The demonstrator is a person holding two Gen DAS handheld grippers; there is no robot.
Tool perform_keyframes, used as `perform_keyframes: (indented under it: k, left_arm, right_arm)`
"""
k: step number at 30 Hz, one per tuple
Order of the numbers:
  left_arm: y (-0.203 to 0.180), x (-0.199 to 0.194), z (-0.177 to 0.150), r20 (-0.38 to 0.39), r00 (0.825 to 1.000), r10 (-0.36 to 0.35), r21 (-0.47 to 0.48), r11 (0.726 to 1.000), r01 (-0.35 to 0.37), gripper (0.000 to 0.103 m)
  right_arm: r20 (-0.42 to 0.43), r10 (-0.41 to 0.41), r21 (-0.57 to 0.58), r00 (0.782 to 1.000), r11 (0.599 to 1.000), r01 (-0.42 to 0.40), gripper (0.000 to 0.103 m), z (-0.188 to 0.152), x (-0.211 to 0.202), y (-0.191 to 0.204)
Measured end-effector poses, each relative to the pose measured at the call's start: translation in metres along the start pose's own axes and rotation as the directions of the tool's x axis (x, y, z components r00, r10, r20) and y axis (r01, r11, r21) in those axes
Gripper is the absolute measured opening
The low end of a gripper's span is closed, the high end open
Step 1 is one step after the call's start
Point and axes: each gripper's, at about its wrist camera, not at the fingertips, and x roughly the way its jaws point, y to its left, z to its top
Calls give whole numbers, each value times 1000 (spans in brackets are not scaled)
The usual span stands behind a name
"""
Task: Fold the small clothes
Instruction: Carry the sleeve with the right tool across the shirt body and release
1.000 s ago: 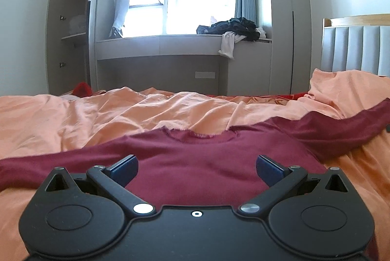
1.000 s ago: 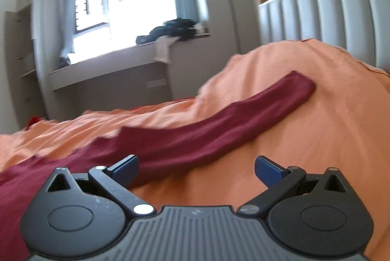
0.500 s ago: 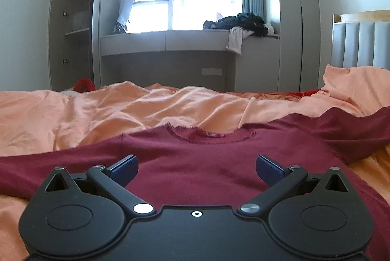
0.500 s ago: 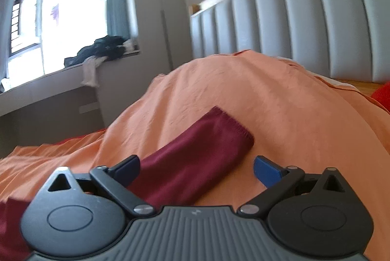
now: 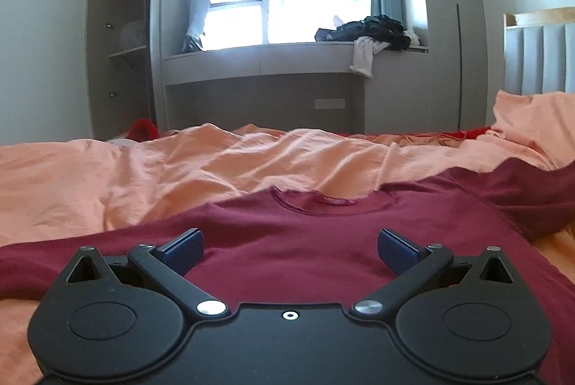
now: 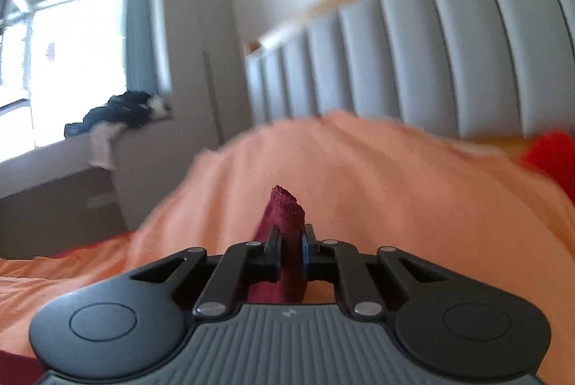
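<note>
On rumpled orange bedding (image 6: pixel 377 169), the right gripper (image 6: pixel 290 243) pinches the maroon sleeve's ribbed cuff (image 6: pixel 285 205).

Black gripper (image 5: pixel 289 250), blue pads (image 5: pixel 183 246), silver screws

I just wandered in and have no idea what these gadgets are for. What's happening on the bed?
A person is folding a dark red long-sleeved top spread on an orange bedsheet, holding a gripper in each hand. The right gripper has just been closing its jaws and now pinches the cuff end of one sleeve. The left gripper hovers over the top's chest with its jaws wide open, holding nothing. No fold is made yet.
</note>
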Motion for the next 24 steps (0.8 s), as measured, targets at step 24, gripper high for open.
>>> perform_keyframes:
  k: [24]
  left_arm:
    - [134, -56, 18, -12, 988, 151, -333, 932, -146, 103]
  right_arm:
    - [-206, 803, -528, 560, 390, -754, 10, -119, -320, 307]
